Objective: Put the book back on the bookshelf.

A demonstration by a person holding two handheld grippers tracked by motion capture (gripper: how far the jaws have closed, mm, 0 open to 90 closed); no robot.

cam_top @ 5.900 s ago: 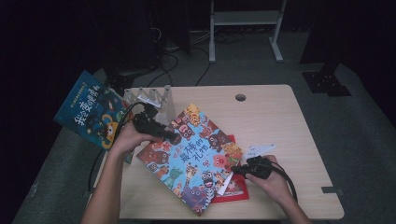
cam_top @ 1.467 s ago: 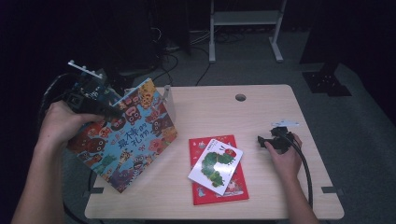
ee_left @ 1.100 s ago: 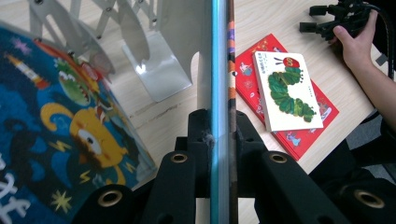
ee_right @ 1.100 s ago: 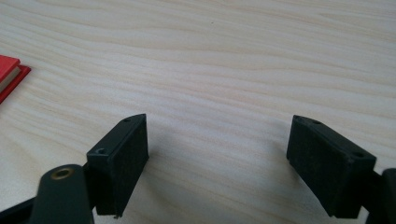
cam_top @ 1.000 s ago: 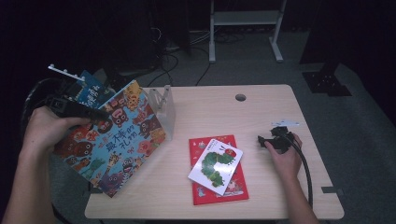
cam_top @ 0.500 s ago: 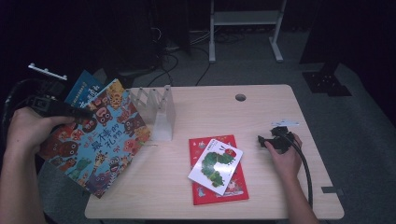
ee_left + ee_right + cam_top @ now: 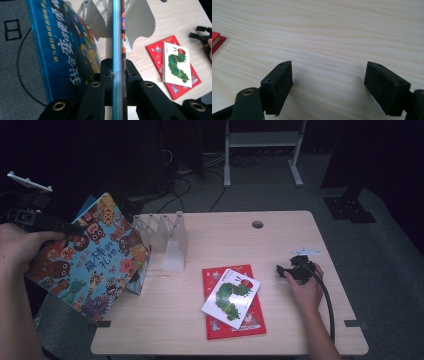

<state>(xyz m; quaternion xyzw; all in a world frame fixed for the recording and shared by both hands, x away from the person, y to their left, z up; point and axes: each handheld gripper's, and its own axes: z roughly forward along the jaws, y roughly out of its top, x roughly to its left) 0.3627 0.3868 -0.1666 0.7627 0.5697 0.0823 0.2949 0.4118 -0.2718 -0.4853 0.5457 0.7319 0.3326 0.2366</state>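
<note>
Left gripper clenched on monster book, held upright off desk's left edge, beside blue book at rack. Not slotted yet. Caterpillar book flat on red book, unshelved. Right gripper released, resting empty.

Monster-cover book pinched in the left claw: big yellow title "最棒的礼物". Blue book just left of that claw: yellow characters, "我会变得更勇…" legible, rest cut off. Caterpillar book and red book: nothing legible.
</note>
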